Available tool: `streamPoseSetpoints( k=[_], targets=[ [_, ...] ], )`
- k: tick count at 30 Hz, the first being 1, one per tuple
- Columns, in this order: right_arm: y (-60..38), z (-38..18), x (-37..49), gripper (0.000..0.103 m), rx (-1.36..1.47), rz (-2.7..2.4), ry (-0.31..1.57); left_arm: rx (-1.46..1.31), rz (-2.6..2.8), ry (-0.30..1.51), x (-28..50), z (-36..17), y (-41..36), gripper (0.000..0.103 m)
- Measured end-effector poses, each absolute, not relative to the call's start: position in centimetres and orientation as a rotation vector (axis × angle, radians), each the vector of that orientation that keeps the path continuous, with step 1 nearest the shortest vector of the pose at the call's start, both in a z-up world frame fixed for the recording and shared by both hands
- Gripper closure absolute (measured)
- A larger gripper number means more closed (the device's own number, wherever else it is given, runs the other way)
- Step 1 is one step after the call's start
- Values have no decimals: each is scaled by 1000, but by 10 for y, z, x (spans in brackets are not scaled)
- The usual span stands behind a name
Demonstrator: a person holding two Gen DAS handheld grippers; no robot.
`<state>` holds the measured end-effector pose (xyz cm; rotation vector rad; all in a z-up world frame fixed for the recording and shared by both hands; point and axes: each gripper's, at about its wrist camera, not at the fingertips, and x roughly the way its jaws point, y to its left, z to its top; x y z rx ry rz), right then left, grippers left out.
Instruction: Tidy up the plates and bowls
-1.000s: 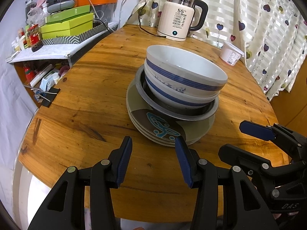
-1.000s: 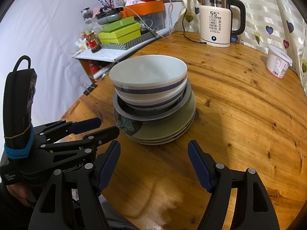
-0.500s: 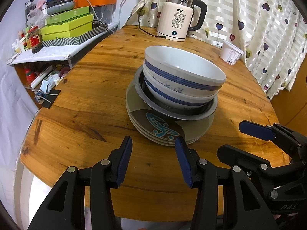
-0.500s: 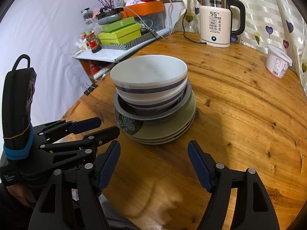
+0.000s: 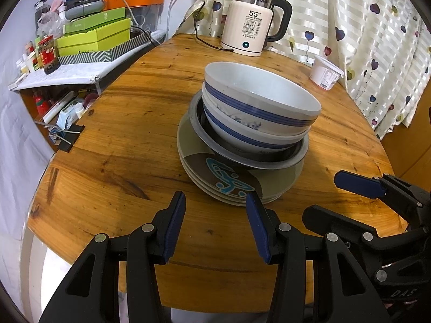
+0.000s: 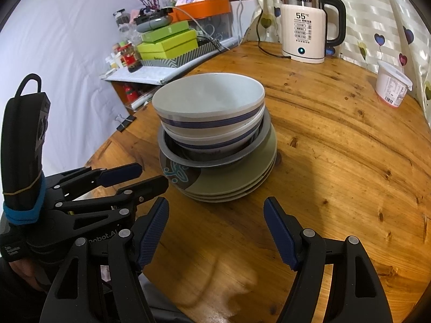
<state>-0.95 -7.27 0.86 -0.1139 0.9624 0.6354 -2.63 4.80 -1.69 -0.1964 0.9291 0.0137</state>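
Note:
One stack stands mid-table: several grey-green plates [image 5: 280,185] [image 6: 242,175] at the bottom, a metal dish [image 5: 196,113] [image 6: 258,145] on them, and two white bowls with blue bands [image 5: 258,99] [image 6: 207,102] nested on top. My left gripper [image 5: 215,202] hovers open near the table's front edge, just short of the plates, with nothing between its fingers. My right gripper [image 6: 215,207] is open too, on the near side of the stack, and empty. Each gripper shows in the other's view: the right one [image 5: 358,196] at right, the left one [image 6: 134,177] at left.
A white electric kettle [image 5: 253,21] [image 6: 307,24] with its cord stands at the back of the round wooden table [image 5: 121,148] [image 6: 336,161]. A white tub [image 5: 326,72] [image 6: 392,86] sits by the heart-print curtain. A cluttered shelf with green boxes [image 5: 94,37] is beyond the left edge.

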Motion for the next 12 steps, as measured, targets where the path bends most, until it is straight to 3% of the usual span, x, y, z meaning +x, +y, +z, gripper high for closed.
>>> streamPoseSetpoints(
  k=[12],
  targets=[
    [-73,8,-8,29,-113,636,961,-197,21,922,-25,-18,51,55]
  ],
)
